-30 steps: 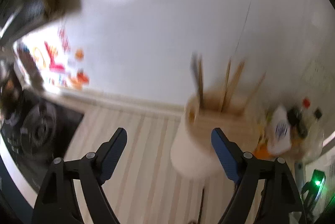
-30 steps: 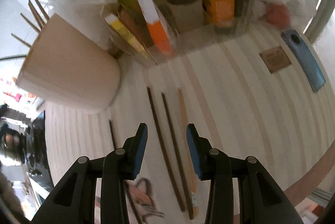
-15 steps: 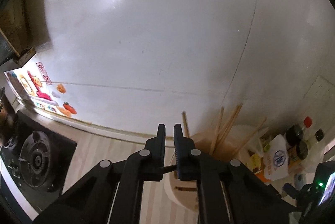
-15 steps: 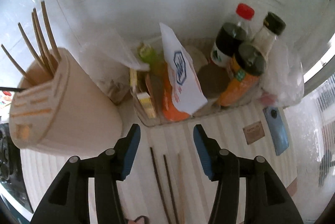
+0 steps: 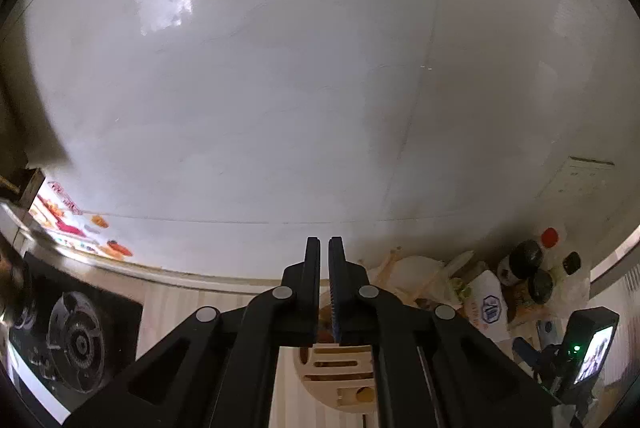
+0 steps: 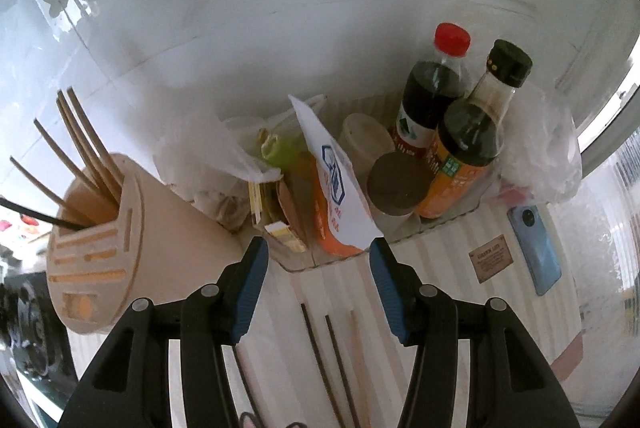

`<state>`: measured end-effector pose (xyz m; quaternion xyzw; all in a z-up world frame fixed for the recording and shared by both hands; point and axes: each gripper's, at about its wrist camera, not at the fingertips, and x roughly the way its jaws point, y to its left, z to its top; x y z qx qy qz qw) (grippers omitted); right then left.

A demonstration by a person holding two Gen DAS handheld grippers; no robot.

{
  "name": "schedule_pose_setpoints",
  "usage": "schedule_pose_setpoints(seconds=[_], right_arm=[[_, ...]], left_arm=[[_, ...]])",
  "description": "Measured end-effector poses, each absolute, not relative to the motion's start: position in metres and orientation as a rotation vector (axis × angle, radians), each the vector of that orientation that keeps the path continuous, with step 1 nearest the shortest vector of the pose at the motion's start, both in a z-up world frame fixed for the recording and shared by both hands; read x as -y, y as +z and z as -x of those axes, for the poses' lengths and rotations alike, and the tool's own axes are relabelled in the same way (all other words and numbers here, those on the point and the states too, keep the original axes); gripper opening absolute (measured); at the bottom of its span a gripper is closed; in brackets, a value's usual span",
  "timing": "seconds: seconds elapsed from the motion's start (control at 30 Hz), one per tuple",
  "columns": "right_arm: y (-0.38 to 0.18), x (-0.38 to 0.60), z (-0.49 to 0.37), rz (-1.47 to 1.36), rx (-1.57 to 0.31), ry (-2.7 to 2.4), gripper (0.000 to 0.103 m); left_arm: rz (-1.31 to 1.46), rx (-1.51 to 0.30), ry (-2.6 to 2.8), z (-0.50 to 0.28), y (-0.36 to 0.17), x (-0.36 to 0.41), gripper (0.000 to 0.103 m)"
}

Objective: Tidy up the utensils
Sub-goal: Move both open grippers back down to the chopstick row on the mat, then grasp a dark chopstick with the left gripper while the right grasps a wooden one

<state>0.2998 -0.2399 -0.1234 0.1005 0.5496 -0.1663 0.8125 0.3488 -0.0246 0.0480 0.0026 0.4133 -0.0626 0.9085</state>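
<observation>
Chopsticks (image 6: 320,340) lie lengthwise ahead, just under spread right gripper (image 6: 316,282); left gripper (image 5: 324,288) pinched together above holder (image 5: 340,368), contents unclear.

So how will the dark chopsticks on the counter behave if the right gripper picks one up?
The dark chopsticks look thin and stiff, so probably light. Lying flat on the counter, one may roll or slip from the pads.

Left gripper (image 5: 324,284) showing black linkage arms, silver round rivets, right gripper (image 6: 317,290) wearing blue ribbed finger pads (image 6: 249,292)
</observation>
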Motion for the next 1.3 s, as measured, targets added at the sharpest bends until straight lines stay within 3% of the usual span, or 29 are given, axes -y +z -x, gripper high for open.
schedule_pose_setpoints(seconds=[0.17, 0.33, 0.37, 0.4, 0.47, 0.67, 0.8, 0.87, 0.97, 1.03, 1.23, 1.3], right_arm=[[-0.120, 0.242, -0.302, -0.234, -1.162, -0.354, 0.055], [-0.120, 0.243, -0.298, -0.239, -1.156, -0.343, 0.055], [-0.120, 0.243, -0.295, -0.239, -1.156, -0.340, 0.055], [-0.121, 0.245, -0.292, -0.239, -1.156, -0.337, 0.055], [-0.125, 0.250, -0.281, -0.245, -1.161, -0.328, 0.059], [-0.161, 0.264, -0.235, -0.286, -1.273, -0.225, 0.060], [-0.197, 0.259, -0.207, -0.286, -1.388, -0.165, 0.059], [-0.215, 0.257, -0.196, -0.280, -1.436, -0.164, 0.049], [-0.237, 0.256, -0.183, -0.299, -1.485, -0.161, 0.040], [-0.246, 0.259, -0.176, -0.296, -1.500, -0.186, 0.040], [-0.267, 0.273, -0.168, -0.310, -1.521, -0.250, 0.040], [-0.277, 0.274, -0.168, -0.313, -1.530, -0.245, 0.040]], left_arm=[[-0.010, -0.837, -0.140, -0.350, 0.052, 0.030, 0.003], [-0.049, -0.820, -0.086, -0.334, 0.047, 0.027, 0.017], [-0.058, -0.820, -0.076, -0.324, 0.040, 0.025, 0.034], [-0.059, -0.818, -0.065, -0.315, 0.034, 0.023, 0.060], [-0.055, -0.810, -0.038, -0.292, 0.016, 0.019, 0.086], [-0.053, -0.977, -0.054, -0.241, -0.071, 0.025, 0.092], [-0.053, -1.144, -0.064, -0.219, -0.139, 0.040, 0.092], [-0.055, -1.242, -0.067, -0.212, -0.172, 0.049, 0.092], [-0.042, -1.358, -0.083, -0.205, -0.218, 0.064, 0.089], [-0.045, -1.406, -0.088, -0.204, -0.237, 0.071, 0.076], [-0.096, -1.447, -0.091, -0.205, -0.265, 0.085, 0.015], [-0.131, -1.428, -0.086, -0.205, -0.265, 0.089, 0.005]])
